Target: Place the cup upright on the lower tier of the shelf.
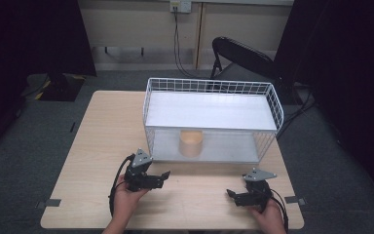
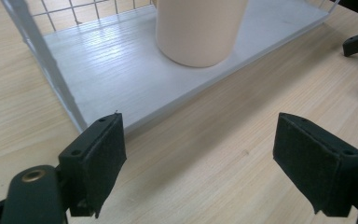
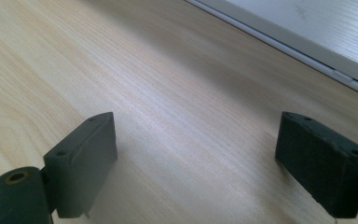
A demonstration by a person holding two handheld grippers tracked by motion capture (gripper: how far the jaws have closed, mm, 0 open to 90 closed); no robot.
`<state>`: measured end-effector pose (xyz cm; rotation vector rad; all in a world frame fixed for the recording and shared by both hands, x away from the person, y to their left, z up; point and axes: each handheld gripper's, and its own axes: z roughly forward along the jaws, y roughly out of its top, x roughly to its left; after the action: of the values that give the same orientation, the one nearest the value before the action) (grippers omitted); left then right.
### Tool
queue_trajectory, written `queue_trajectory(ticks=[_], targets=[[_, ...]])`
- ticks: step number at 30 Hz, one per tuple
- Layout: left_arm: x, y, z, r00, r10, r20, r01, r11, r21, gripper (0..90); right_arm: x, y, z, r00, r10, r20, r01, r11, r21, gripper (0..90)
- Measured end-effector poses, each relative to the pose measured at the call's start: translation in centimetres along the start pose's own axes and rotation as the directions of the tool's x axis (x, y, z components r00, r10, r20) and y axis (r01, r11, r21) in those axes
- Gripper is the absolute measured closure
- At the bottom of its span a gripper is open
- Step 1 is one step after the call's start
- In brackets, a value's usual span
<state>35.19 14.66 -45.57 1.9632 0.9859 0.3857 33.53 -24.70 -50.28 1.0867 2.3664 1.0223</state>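
On lower rack shelf [image 1: 224, 148]: upright peach cylindrical cup [image 1: 191, 142], plain, matte.

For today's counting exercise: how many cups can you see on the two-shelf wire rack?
1. The beige cup stands on the lower shelf of the wire rack, left of centre. The upper shelf looks bare.

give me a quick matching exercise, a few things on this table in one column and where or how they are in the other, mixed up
Things:
1. beige cup
2. white wire rack
3. left gripper
4. right gripper

Places or states:
a. open, over bare table near the front right
b. stands on the rack's lower shelf
c. open, pointed toward the rack's front left corner
d. stands at the table's far side, top shelf bare

Pairs: 1-b, 2-d, 3-c, 4-a
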Motion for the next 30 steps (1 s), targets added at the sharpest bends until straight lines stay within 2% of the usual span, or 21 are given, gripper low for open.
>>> queue_trajectory(ticks=[9,13,30], targets=[[0.8,-0.5,-0.9,0.9999,0.007,-0.011,-0.007,0.9999,0.010,16.9,0.0,0.0,0.0,1.0000,0.000,0.000,0.000,1.000,0.000,12.0],[1.4,-0.8,-1.3,0.9997,-0.018,-0.015,0.018,0.9998,0.004,17.0,0.0,0.0,0.0,1.0000,-0.001,0.000,0.001,1.000,0.000,12.0],[3.4,-2.1,-3.0,0.9981,-0.039,-0.047,0.039,0.9992,0.002,17.1,0.0,0.0,0.0,1.0000,0.000,0.001,0.000,1.000,0.000,12.0]])
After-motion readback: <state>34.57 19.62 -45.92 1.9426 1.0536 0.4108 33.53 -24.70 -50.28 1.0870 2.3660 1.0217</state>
